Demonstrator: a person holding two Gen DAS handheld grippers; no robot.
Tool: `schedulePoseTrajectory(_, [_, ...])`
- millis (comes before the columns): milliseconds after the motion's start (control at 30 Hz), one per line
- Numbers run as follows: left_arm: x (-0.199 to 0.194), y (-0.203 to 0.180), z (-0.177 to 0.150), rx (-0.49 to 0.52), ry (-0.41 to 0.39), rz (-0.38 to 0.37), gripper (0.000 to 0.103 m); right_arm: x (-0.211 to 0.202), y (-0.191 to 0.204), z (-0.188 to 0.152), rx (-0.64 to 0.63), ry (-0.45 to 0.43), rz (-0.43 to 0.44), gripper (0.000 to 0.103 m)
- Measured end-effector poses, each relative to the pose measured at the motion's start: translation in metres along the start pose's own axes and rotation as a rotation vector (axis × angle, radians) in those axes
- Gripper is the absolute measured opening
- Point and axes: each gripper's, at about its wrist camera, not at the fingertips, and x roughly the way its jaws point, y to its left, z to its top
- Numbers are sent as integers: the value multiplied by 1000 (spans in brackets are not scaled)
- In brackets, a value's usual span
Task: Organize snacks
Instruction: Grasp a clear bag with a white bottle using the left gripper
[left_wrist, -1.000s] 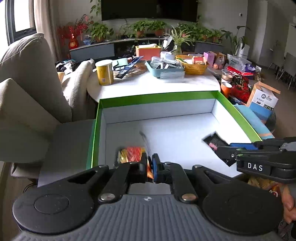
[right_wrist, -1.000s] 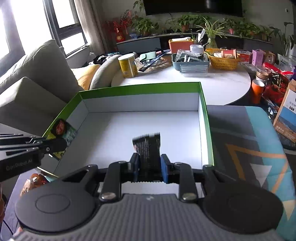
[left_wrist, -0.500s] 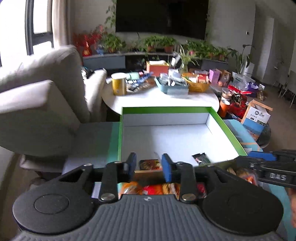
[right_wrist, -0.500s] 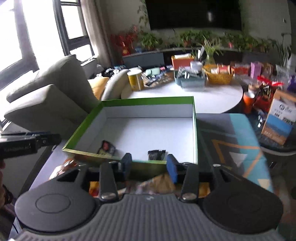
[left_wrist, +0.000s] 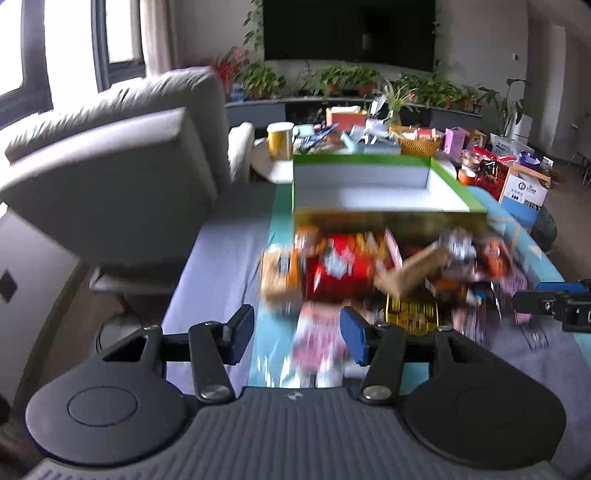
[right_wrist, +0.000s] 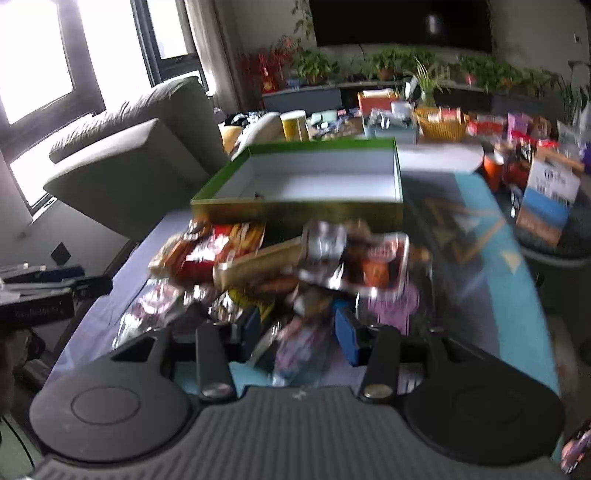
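A green box (left_wrist: 369, 160) with a white inside sits behind a blurred pile of snack packets (left_wrist: 343, 266) on the blue cloth. My left gripper (left_wrist: 297, 332) hovers over the pile's near edge. Its jaws are opening, and only a pink packet (left_wrist: 317, 343) lies on the cloth below them. In the right wrist view, my right gripper (right_wrist: 299, 328) stands open above the same pile (right_wrist: 280, 258), in front of the box (right_wrist: 295, 201), pressing on nothing. Each gripper shows at the edge of the other's view: right gripper (left_wrist: 554, 299), left gripper (right_wrist: 55, 284).
A grey armchair (left_wrist: 110, 166) stands left of the cloth. Behind the box is a round white table (left_wrist: 273, 170) with a yellow can (left_wrist: 280, 140), baskets and boxes. A cardboard box (left_wrist: 524, 192) and red bags sit at the right.
Both grippers have drawn back out of the box to above the snack pile. The left jaws went from shut to wide apart, and an orange and a dark packet stayed in the box.
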Motion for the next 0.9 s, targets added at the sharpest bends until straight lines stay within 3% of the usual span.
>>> schedulePoseTrajectory(300, [9, 12, -56, -16, 98, 19, 49, 12, -12, -32, 114, 55, -8, 57])
schedulePoseTrajectory(633, [35, 13, -61, -28, 115, -45, 48, 38, -16, -35, 160, 77, -2, 57])
schedulePoseTrajectory(900, [48, 12, -60, -30, 104, -151, 16, 65, -27, -29, 258, 69, 9, 57])
